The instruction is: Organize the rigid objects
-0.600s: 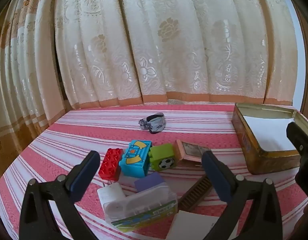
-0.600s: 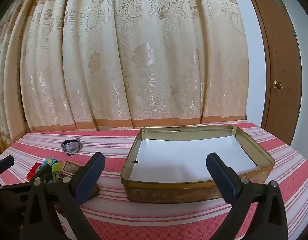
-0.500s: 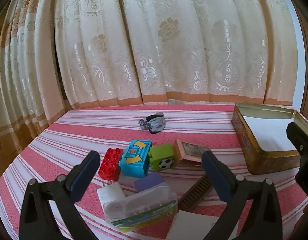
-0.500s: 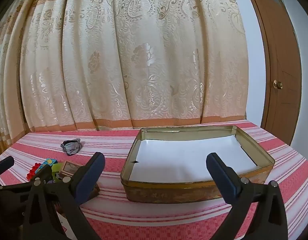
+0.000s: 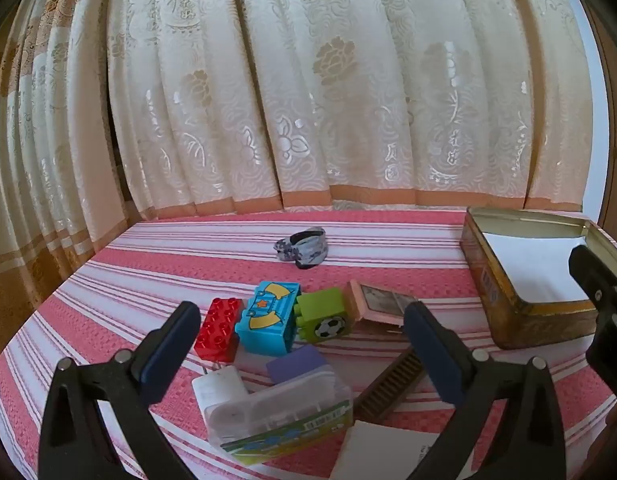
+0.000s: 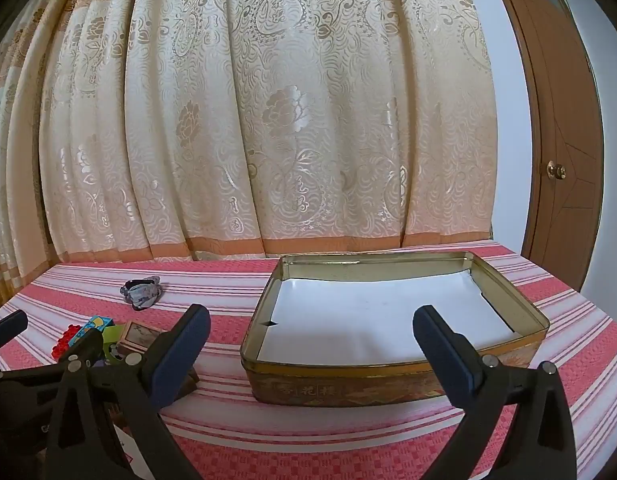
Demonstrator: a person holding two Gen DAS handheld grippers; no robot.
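Nothing has moved: both the left gripper (image 5: pixel 300 340) and right gripper (image 6: pixel 310 340) hang spread apart, holding nothing; toy blocks (image 5: pixel 268 320) lie at twelve o'clock of the left, the tin (image 6: pixel 392 380) ahead of the right.

- Both views are bright with soft, even daylight, which filters through the curtain (image 5: pixel 308 100) at the back.
- Its woven flowers catch a silvery sheen (image 6: pixel 292 104); nothing is blown out.
- Shadows on the tabletop (image 6: pixel 348 432) are faint and soft-edged, with a short one in front of the tin (image 6: pixel 392 384).
- The white lining in the tin is the brightest patch.
- Focus is sharp across the frame, with no motion blur.
- Fisheye distortion bows the curtain folds and the door (image 6: pixel 564 120) outward.
- Corners fall into black vignette.
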